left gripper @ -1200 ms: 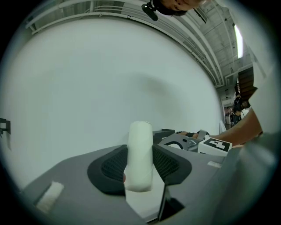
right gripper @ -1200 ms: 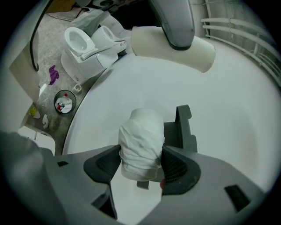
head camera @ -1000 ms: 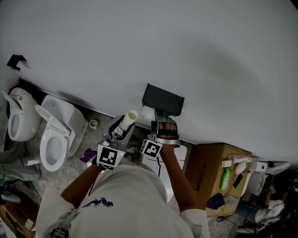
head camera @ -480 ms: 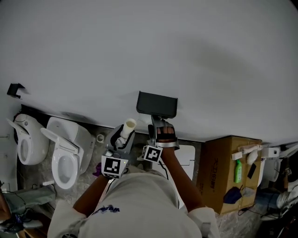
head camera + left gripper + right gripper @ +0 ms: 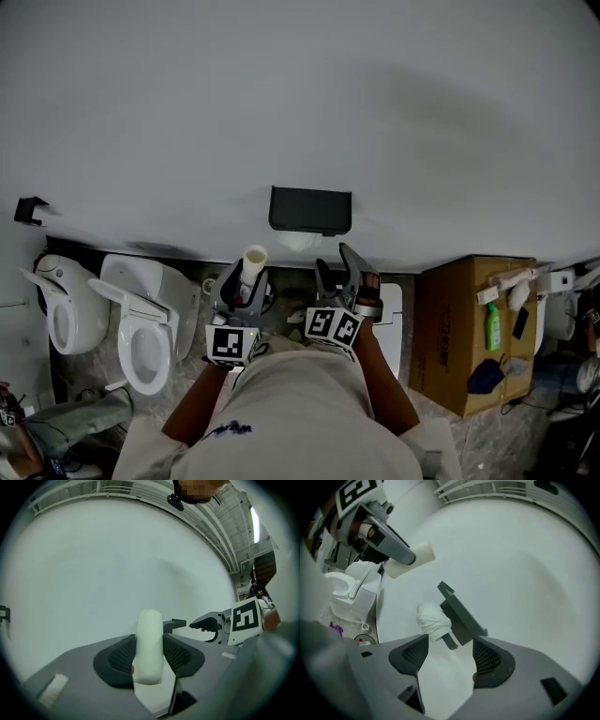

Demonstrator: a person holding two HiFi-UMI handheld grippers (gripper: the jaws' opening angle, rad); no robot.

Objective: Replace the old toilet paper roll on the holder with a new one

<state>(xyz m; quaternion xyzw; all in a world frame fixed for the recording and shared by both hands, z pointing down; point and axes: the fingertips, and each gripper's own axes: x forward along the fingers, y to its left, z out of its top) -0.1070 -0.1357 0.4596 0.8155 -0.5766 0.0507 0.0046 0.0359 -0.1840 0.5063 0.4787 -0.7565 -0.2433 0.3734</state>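
Left gripper [image 5: 150, 660] is clamped about halfway shut on a pale tube [image 5: 149, 634]. Right gripper [image 5: 450, 660] is wide open and empty, with the black holder [image 5: 461, 613] and white paper [image 5: 433, 620] just ahead of it.

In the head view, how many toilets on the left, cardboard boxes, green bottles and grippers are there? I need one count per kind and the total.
toilets: 2
cardboard box: 1
green bottle: 1
grippers, left gripper and right gripper: 2
total: 6

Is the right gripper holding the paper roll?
No, the right gripper has its jaws apart and empty, and the roll sits beyond them by the holder.
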